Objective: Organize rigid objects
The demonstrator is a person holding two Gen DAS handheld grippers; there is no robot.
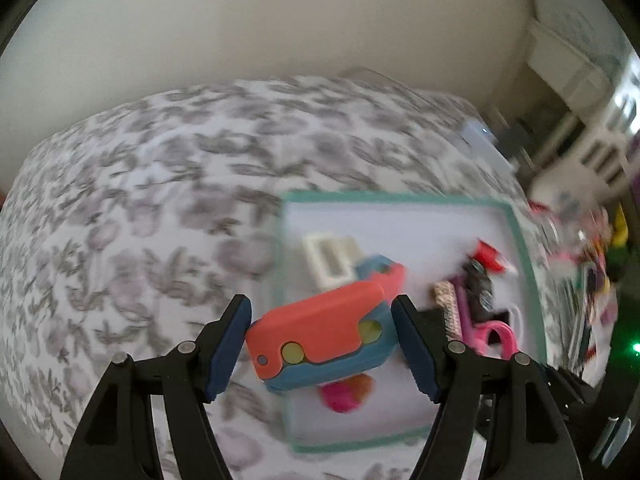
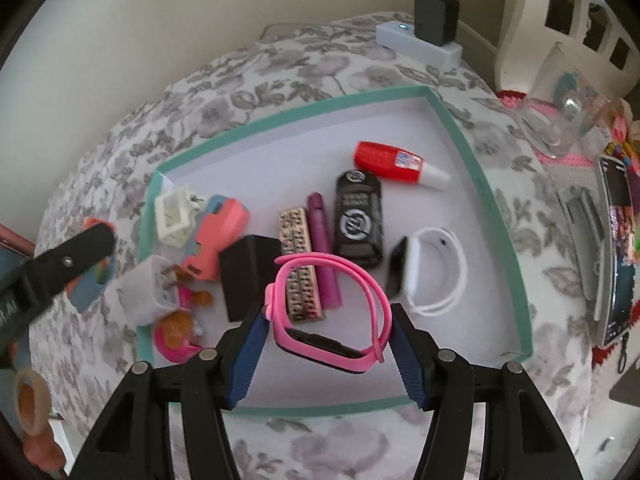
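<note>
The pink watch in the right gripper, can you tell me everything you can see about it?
The pink watch is a child's smartwatch with a soft, rubbery-looking pink band fastened into a closed loop. Its flat black screen sits at the bottom of the loop, rimmed in pink. The right gripper pinches it between its blue pads, one on each side of the band. It hangs tilted above the white floor of the teal-rimmed tray, apparently touching nothing else.
</note>
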